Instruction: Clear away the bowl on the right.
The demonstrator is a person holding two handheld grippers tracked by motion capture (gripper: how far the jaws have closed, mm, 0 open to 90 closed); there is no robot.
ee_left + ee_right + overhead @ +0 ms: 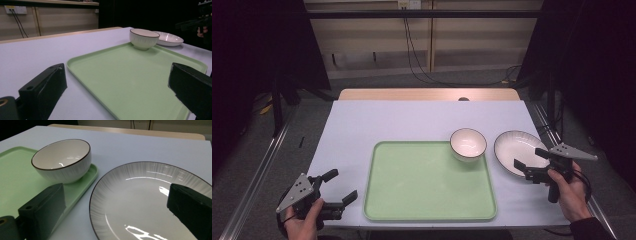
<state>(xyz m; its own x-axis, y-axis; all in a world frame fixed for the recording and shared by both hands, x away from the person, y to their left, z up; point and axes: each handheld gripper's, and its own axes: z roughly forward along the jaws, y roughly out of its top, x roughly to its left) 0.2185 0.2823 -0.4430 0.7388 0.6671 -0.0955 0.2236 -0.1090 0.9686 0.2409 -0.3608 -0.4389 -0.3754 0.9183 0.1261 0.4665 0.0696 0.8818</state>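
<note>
Bowl [468, 143] sits upright in the far right corner of a green tray [412, 200], empty, white with a dark rim. Tray lies flat near the front middle of the pale table [362, 120], otherwise bare. Plate [517, 150], white with a dark edge and fine grey streaks, lies on the table just right of the tray, close to the bowl but apart from it.

Right gripper [529, 162] is held by the right hand [568, 192] over the near right part of the plate. Jaws stand wide apart with nothing between them; in the right gripper view one jaw hangs above the tray edge, the other above the plate. Whether they touch the plate cannot be told.

Left gripper [339, 187] is held by the left hand [304, 222] at the near left corner of the table, just left of the tray. Jaws wide apart, empty, pointing toward the tray.
</note>
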